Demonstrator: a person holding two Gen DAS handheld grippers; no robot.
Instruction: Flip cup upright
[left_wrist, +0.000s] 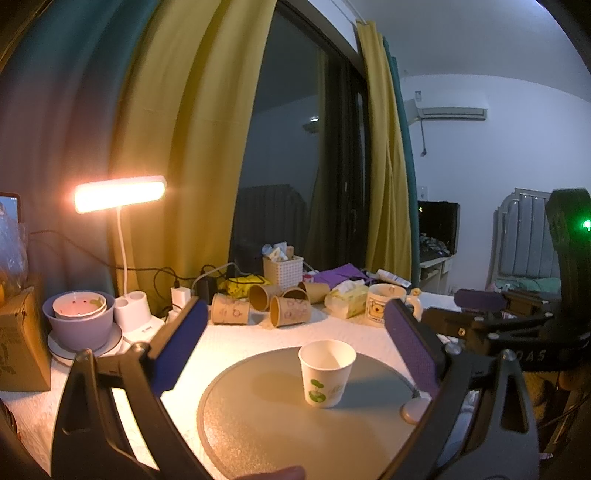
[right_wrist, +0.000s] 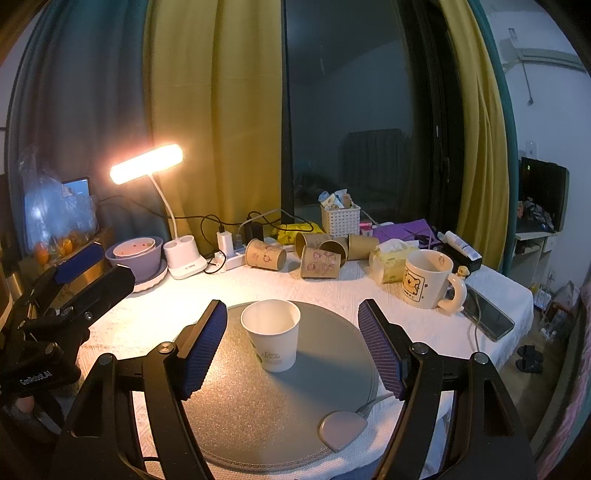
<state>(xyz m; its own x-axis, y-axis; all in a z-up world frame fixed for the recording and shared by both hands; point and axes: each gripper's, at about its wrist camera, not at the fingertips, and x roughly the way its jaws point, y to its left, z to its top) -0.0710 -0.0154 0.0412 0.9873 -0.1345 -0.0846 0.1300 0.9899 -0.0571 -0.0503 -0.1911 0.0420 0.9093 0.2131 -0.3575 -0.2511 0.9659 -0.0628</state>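
A white paper cup (left_wrist: 326, 373) with a green print stands upright, mouth up, on a round grey mat (left_wrist: 266, 424). It also shows in the right wrist view (right_wrist: 272, 334) on the same mat (right_wrist: 258, 406). My left gripper (left_wrist: 295, 332) is open and empty, its blue pads wide apart, a little short of the cup. My right gripper (right_wrist: 293, 325) is open and empty too, with the cup standing between and just beyond its pads, touching neither. The right gripper's body shows at the right of the left wrist view.
Several brown paper cups (right_wrist: 317, 254) lie on their sides at the back. A white bear mug (right_wrist: 430, 278), tissue pack (right_wrist: 391, 258), phone (right_wrist: 487, 314), white basket (right_wrist: 340, 218), lit desk lamp (right_wrist: 147, 164), purple bowls (right_wrist: 136, 254) and power strip with cables stand around the mat.
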